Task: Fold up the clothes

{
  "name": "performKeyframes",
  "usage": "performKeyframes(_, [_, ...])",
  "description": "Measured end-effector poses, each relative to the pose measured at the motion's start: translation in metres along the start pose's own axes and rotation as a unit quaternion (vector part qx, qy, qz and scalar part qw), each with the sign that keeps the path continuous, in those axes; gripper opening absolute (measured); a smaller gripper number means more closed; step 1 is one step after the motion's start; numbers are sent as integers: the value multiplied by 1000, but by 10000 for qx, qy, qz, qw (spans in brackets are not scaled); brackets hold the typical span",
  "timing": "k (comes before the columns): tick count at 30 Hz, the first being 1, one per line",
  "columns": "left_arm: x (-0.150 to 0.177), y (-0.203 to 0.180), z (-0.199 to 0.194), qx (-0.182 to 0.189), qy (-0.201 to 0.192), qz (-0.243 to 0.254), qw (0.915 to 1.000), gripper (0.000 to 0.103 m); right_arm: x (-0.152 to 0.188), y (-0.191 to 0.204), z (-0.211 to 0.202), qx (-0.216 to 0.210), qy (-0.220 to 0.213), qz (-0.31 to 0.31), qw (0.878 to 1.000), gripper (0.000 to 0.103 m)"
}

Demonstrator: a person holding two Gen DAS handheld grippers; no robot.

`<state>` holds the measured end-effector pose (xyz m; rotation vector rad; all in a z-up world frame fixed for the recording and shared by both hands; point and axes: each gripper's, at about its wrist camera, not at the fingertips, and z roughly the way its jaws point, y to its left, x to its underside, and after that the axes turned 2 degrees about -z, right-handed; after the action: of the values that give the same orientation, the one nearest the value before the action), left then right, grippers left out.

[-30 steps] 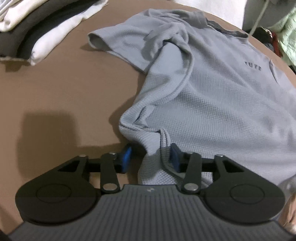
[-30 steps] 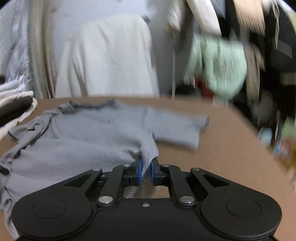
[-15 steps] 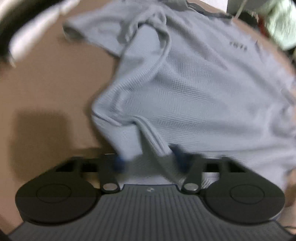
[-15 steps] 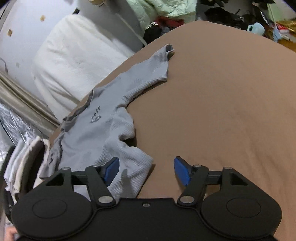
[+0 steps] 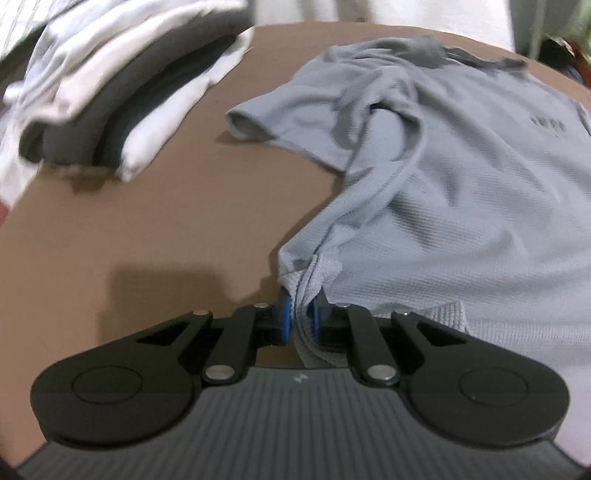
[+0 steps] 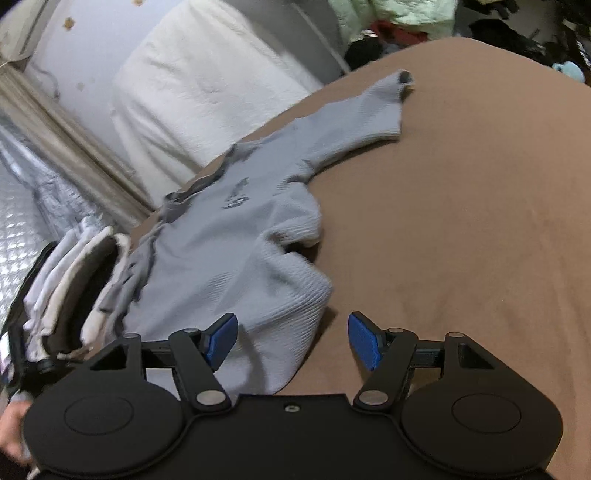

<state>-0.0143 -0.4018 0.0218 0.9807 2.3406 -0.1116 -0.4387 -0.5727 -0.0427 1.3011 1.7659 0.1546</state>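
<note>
On the brown bedsheet (image 5: 155, 221) a grey waffle-knit T-shirt (image 5: 480, 206) lies crumpled, its near hem pinched as the left gripper (image 5: 301, 317) closes, the right gripper (image 6: 291, 341) spread wide.

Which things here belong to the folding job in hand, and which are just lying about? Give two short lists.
Part of the job:
- grey T-shirt, spread on the brown surface
- left tongs, closing on a bunched hem corner
- right tongs, open above the shirt's other edge

Lying about:
- stack of folded clothes
- white cushion
- clutter of clothes at the back
</note>
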Motion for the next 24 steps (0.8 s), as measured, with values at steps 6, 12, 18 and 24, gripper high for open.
performKeyframes(6, [3, -24, -16, -11, -353, 615, 9975, 9, -25, 16, 23, -387, -137, -511, 9979, 10])
performKeyframes(12, [-3, -15, -13, -383, -549, 487, 9966, 10, -39, 88, 32, -703, -227, -1400, 9874, 11])
performKeyframes(18, [-3, -5, -1, -472, -152, 222, 9985, 21, -11, 127, 73, -1273, 963, -2006, 9666, 27])
performKeyframes(24, [-3, 0, 8, -509, 70, 105, 9986, 35, 32, 124, 52, -1171, 1320, -2773, 9444, 52])
